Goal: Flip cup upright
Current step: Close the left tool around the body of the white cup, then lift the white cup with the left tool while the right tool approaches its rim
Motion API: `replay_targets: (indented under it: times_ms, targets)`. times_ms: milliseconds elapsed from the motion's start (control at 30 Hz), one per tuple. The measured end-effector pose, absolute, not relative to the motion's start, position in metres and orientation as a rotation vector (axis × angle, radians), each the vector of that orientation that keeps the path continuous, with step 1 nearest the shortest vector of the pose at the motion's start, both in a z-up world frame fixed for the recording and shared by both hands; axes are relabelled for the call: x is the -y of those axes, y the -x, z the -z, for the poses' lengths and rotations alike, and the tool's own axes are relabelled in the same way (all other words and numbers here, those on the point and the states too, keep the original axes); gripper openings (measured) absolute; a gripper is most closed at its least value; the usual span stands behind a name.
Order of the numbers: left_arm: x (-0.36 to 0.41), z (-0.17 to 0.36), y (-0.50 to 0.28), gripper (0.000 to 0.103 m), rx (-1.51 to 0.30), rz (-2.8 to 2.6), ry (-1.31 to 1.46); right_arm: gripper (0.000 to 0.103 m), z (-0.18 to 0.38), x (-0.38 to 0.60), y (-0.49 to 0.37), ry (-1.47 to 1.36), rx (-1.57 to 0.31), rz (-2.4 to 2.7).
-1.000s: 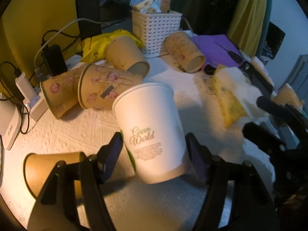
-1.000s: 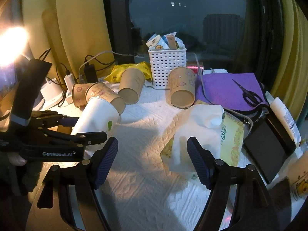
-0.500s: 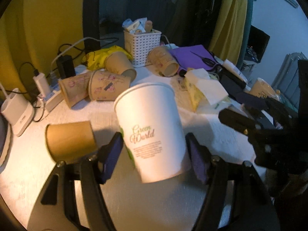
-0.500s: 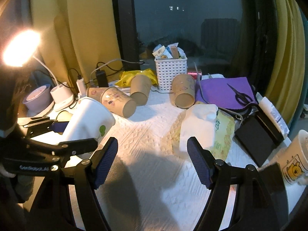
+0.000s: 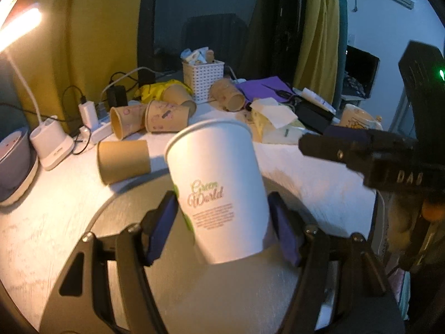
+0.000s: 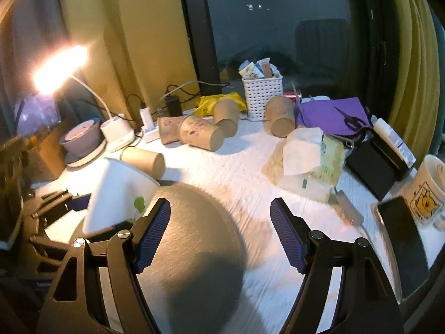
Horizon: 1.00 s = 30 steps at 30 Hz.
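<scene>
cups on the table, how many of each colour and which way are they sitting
white cup, mouth up, held in the left gripper: 1
plain brown cup on its side: 2
printed brown cup on its side: 3
total: 6
The right gripper holds nothing.

A big dark window (image 6: 278, 27) fills the top middle of the right wrist view. Yellow curtains (image 6: 139, 33) hang on both sides of it. At the upper left a desk lamp (image 6: 59, 66) shines bright, and its white base (image 6: 116, 132) sits on the table. The table (image 6: 236, 172) has a bumpy white cover. In the left wrist view, a pale blue wall (image 5: 389, 27) shows at the upper right, with a dark screen (image 5: 361, 66) below it.
</scene>
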State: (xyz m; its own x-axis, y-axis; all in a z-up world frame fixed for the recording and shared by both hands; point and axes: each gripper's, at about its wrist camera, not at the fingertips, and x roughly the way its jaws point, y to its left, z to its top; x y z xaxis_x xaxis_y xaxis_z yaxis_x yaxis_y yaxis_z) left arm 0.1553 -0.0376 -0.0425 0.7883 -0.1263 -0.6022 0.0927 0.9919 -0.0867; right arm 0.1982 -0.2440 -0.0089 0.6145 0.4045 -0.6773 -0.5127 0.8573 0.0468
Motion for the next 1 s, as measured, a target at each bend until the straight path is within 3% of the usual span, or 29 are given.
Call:
replay_targets:
  times_ms: [1000]
  targets:
    - [0.045,0.072,-0.018,0.068,-0.401,0.093,0.015,0.077,0.016,0.183,-0.074,0.065,-0.85,-0.834]
